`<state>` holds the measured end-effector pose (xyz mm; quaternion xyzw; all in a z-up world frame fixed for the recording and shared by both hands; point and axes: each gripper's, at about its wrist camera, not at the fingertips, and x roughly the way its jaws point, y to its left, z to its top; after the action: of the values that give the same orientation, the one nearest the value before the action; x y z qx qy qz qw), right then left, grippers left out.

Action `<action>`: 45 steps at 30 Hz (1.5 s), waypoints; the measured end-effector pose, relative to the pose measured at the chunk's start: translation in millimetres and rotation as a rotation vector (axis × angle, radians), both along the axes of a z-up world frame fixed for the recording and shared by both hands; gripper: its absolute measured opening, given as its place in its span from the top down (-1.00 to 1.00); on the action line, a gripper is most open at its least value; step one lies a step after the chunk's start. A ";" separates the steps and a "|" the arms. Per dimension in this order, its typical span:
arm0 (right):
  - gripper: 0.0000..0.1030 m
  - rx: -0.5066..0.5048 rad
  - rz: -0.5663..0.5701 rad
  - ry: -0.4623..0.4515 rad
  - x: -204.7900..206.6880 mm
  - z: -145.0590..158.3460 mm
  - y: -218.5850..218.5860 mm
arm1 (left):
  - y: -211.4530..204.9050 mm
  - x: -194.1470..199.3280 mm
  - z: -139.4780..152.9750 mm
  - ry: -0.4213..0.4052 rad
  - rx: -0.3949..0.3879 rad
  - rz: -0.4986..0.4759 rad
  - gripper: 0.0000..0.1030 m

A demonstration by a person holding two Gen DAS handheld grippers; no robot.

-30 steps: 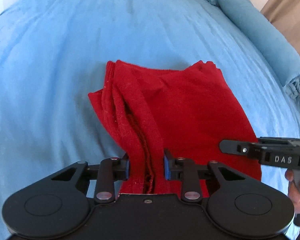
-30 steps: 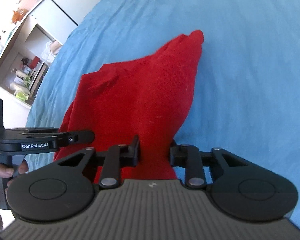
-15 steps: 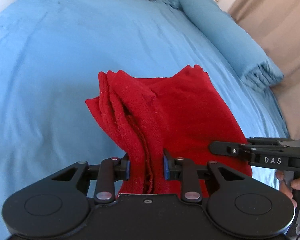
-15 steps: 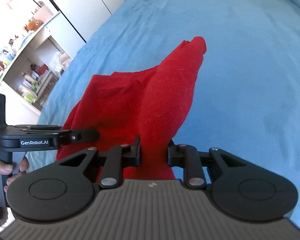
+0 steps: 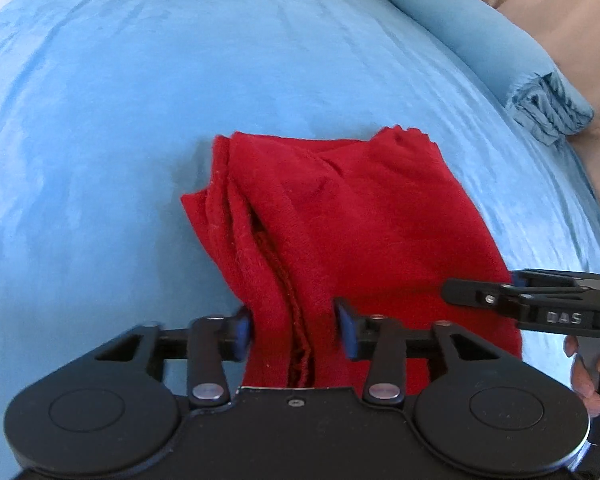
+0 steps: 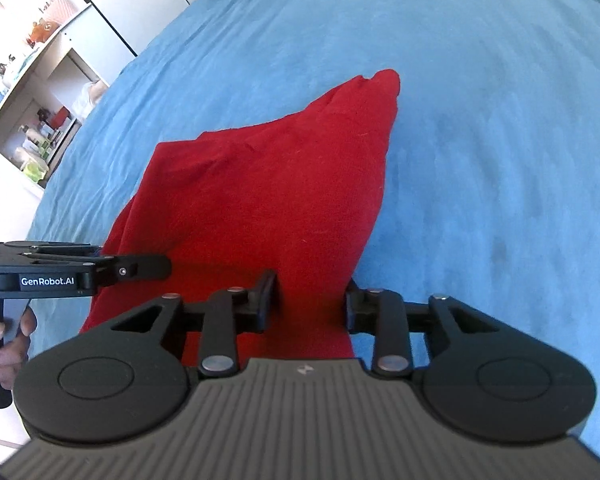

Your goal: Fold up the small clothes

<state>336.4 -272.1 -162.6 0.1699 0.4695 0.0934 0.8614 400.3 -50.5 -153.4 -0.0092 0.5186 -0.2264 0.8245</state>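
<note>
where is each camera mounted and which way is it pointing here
Left wrist: sits on the left hand-held gripper, looking forward and down at the red cloth on the blue bedspread; its opening jaws flank the cloth; right hand shows at the right edge.
Right wrist: sits on the right hand-held gripper, looking forward and down at the red cloth; jaws opening around the cloth; left hand at the left edge.
Shared: cloth, bedspread, each other's gripper.

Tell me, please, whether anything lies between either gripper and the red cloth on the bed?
Nothing visible does. The red cloth already runs between the jaws of the left gripper and of the right gripper, both of which are opening around it. Only the blue bedspread lies around it.
</note>
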 end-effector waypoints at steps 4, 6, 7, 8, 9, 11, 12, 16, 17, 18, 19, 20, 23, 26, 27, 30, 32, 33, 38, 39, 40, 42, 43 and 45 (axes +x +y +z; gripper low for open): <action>-0.85 -0.053 -0.030 -0.012 -6.7 8.9 -2.3 | 21.8 -15.0 16.0 -0.078 0.071 0.061 -0.70; -0.88 -0.070 -0.028 -0.042 -12.1 18.1 -5.7 | 28.4 -18.0 17.4 -0.083 0.096 0.080 -0.71; -0.89 -0.086 -0.028 -0.042 -13.9 21.3 -6.7 | 31.2 -19.1 15.6 -0.080 0.102 0.089 -0.71; -0.89 -0.105 -0.029 -0.039 -16.3 23.0 -6.8 | 34.4 -20.0 12.8 -0.075 0.099 0.095 -0.71; -0.89 -0.117 -0.028 -0.037 -18.6 22.8 -6.4 | 37.5 -20.8 9.3 -0.072 0.095 0.101 -0.71; -0.89 -0.131 -0.033 -0.026 -23.6 18.7 -7.5 | 41.4 -22.3 1.6 -0.075 0.086 0.108 -0.72; -0.89 -0.134 -0.037 -0.023 -25.4 15.4 -8.9 | 42.4 -23.4 -2.3 -0.085 0.084 0.107 -0.73; -0.95 -0.149 -0.051 -0.047 -29.7 2.3 -8.9 | 47.0 -30.7 -17.1 -0.142 0.080 0.106 -0.85; -0.97 -0.160 -0.047 -0.057 -30.5 -0.8 -8.6 | 48.7 -32.2 -20.7 -0.156 0.066 0.109 -0.87; -1.00 -0.175 -0.043 -0.073 -31.1 -4.4 -7.0 | 49.7 -33.1 -24.7 -0.170 0.052 0.112 -0.88; -1.00 -0.189 -0.039 -0.092 -32.4 -7.7 -6.1 | 50.7 -35.6 -27.3 -0.188 0.042 0.113 -0.90; -1.00 -0.192 -0.035 -0.106 -34.1 -10.5 -7.4 | 51.4 -37.6 -29.0 -0.209 0.038 0.111 -0.93; -1.00 -0.192 -0.037 -0.149 -39.2 -16.0 -7.6 | 51.4 -41.9 -31.4 -0.258 0.031 0.107 -0.94; -1.00 -0.184 -0.052 -0.186 -44.4 -16.9 -7.6 | 53.0 -44.8 -23.0 -0.282 0.030 0.125 -0.91; -1.00 -0.176 -0.063 -0.196 -46.6 -14.1 -8.5 | 53.2 -46.5 -14.9 -0.290 0.037 0.140 -0.91; -1.00 -0.134 -0.111 -0.237 -56.0 8.1 -8.4 | 55.3 -59.4 20.9 -0.327 0.029 0.165 -0.91; -1.00 -0.143 -0.147 -0.255 -67.6 33.3 -6.0 | 58.7 -80.8 56.1 -0.375 -0.010 0.193 -0.94; -1.00 -0.163 -0.163 -0.263 -74.8 47.5 -3.1 | 61.2 -93.1 74.1 -0.390 -0.036 0.210 -0.98; -1.00 -0.262 -0.187 -0.374 -136.7 137.3 19.0 | 64.8 -161.5 148.8 -0.468 -0.012 0.291 -1.00; -1.00 -0.269 -0.185 -0.383 -149.2 153.2 22.4 | 63.2 -177.7 161.2 -0.497 0.017 0.303 -1.00; -1.00 -0.276 -0.189 -0.394 -164.8 170.6 26.1 | 61.7 -193.1 172.1 -0.514 0.039 0.313 -1.00; -1.00 -0.283 -0.198 -0.416 -192.9 195.8 31.2 | 60.0 -221.8 190.5 -0.516 0.048 0.323 -1.00; -1.00 -0.289 -0.198 -0.424 -207.2 206.8 33.9 | 60.2 -235.4 197.6 -0.510 0.037 0.327 -1.00; -1.00 -0.303 -0.205 -0.428 -233.5 222.3 38.8 | 60.3 -262.5 210.8 -0.499 0.016 0.329 -1.00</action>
<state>102.9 -233.4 59.7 0.0621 0.2661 -0.0319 0.9614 137.7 9.9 57.5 -0.0309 0.2932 -0.0809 0.9521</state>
